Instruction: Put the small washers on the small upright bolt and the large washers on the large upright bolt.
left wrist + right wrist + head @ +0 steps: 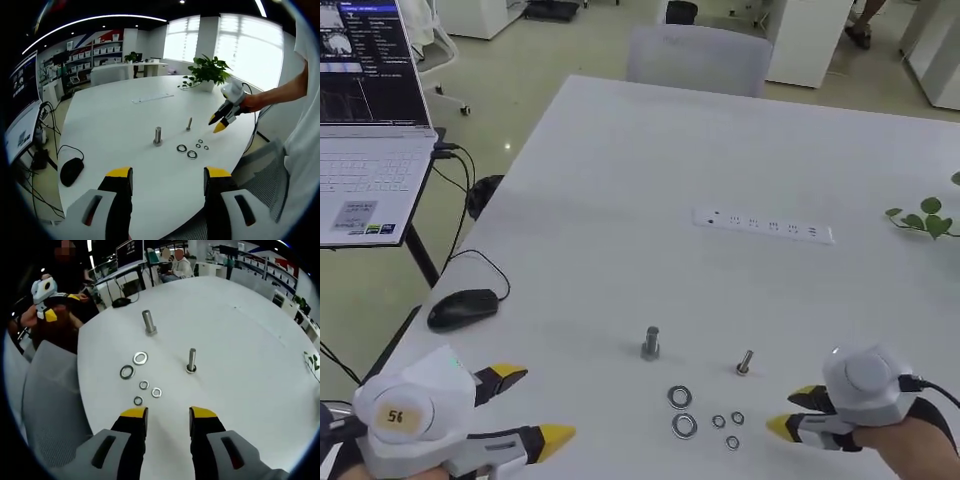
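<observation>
White tabletop [620, 180] formed the work surface, with both grippers held over its near edge. At the near left, the left gripper [538, 404] had its yellow-tipped jaws spread wide apart with nothing between them. At the near right, the right gripper [792, 410] had its jaws parted by a narrower gap, also holding nothing. Between the two grippers, nearer the right one, two large washers [682, 411] lay flat on the table just beside each other. Three small washers [729, 426] lay flat in a loose cluster just to their right. All five washers lay apart from both bolts. Just beyond the washers, the large bolt [651, 343] stood upright on its head, with the small bolt [745, 363] upright to its right, near but not touching. A black mouse [462, 308] rested by the left table edge. Farther back lay a white power strip [763, 225], with plant leaves [925, 218] at the right edge. An open laptop [365, 130] stood beyond the left edge, and a grey chair [695, 58] stood at the far side.
</observation>
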{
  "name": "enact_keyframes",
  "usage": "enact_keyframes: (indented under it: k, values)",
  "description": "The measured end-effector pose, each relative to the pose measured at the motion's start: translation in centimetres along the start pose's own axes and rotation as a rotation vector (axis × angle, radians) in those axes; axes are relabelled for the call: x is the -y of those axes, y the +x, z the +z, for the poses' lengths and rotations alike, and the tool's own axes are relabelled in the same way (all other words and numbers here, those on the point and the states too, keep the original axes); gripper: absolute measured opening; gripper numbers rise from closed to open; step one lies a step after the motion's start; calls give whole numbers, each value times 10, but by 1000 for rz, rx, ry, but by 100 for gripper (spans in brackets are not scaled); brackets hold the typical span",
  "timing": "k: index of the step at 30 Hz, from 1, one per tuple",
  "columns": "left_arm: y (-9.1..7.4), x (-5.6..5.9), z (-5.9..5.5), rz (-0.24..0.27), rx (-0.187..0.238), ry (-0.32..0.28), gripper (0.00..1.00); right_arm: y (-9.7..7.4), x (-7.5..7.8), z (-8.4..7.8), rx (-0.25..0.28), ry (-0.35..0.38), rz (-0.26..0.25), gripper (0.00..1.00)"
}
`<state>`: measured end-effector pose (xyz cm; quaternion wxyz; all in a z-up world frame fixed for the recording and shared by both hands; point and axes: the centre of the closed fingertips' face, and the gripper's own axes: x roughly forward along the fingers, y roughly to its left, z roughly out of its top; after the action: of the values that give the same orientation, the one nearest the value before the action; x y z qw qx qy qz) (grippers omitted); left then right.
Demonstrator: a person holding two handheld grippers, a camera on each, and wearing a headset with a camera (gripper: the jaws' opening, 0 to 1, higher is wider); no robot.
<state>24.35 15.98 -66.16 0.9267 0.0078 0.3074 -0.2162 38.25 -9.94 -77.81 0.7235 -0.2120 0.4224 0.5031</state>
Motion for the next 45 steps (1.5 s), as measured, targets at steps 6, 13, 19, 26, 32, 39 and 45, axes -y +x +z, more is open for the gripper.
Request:
enact_keyframes:
  k: [6, 13, 19, 26, 32, 39, 45]
  values:
    - [0, 0, 0, -1, 0, -1, 57, 7, -6, -7, -9, 0, 9, 34]
    - [0, 2, 0, -2, 0, -3, 57, 16, -12, -10, -20, -7, 13, 31]
    - [0, 2, 1, -2, 1, -2, 57, 26, -17, -8, -23, -9, 17, 28]
    - [0, 3, 0, -4, -1, -2, 57, 39, -21, -1, -28, -21, 16, 25]
    - [-1, 2, 0, -3, 0, -1, 57, 46, -22, 4, -38, -40, 11, 24]
    - [-1, 1, 0, -1, -1, -3, 57, 51, -21, 7, -49, -51, 10, 23]
    - [-1, 2, -1, -2, -2, -4, 57, 55, -20, 7, -73, -68, 6, 22]
